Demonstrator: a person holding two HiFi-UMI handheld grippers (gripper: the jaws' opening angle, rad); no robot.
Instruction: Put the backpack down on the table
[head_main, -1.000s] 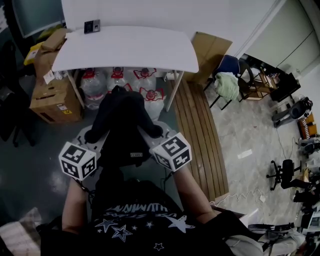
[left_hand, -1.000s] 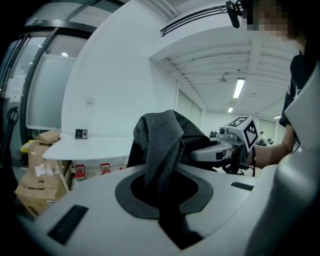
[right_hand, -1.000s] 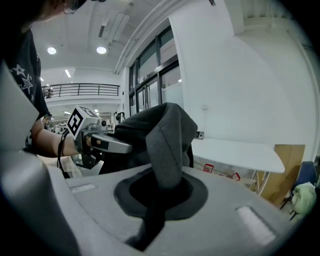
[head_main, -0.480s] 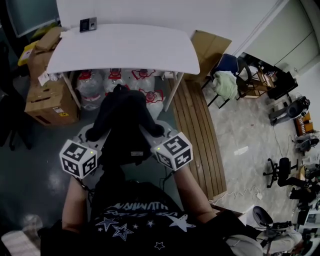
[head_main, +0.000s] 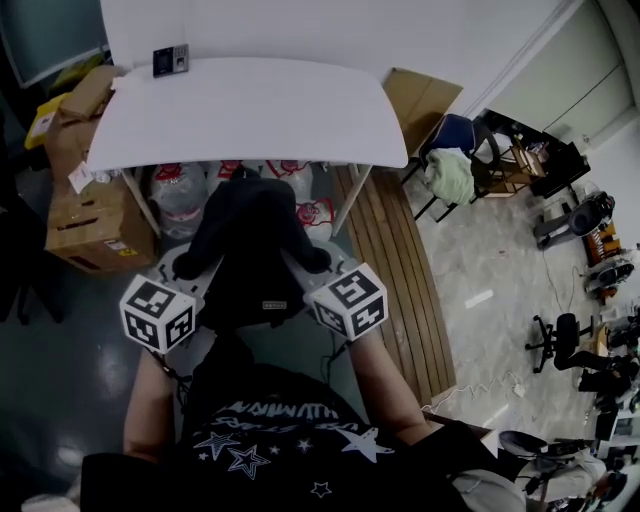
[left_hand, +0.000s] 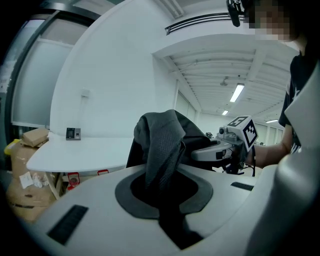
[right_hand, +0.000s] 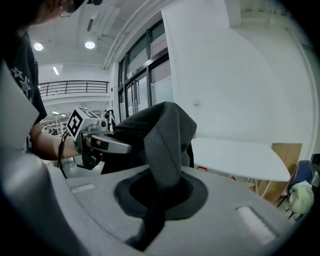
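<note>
A black backpack (head_main: 250, 250) hangs in the air between my two grippers, just short of the white table (head_main: 250, 110) and above the floor. My left gripper (head_main: 190, 268) is shut on a grey-black strap (left_hand: 162, 145) of the backpack, which runs up out of the jaws in the left gripper view. My right gripper (head_main: 312, 262) is shut on the other strap (right_hand: 167, 145), which stands up from its jaws the same way. The tabletop is bare apart from a small dark device (head_main: 170, 60) at its far left corner.
Several large water bottles (head_main: 230, 170) stand under the table. Cardboard boxes (head_main: 90, 220) are stacked to its left. Wooden boards (head_main: 390, 270) lie on the floor at the right, with a chair bearing a green cloth (head_main: 455, 170) beyond them.
Both grippers and the backpack have moved toward the table, whose near edge now reaches over the backpack's top in the head view. The grips are unchanged.
</note>
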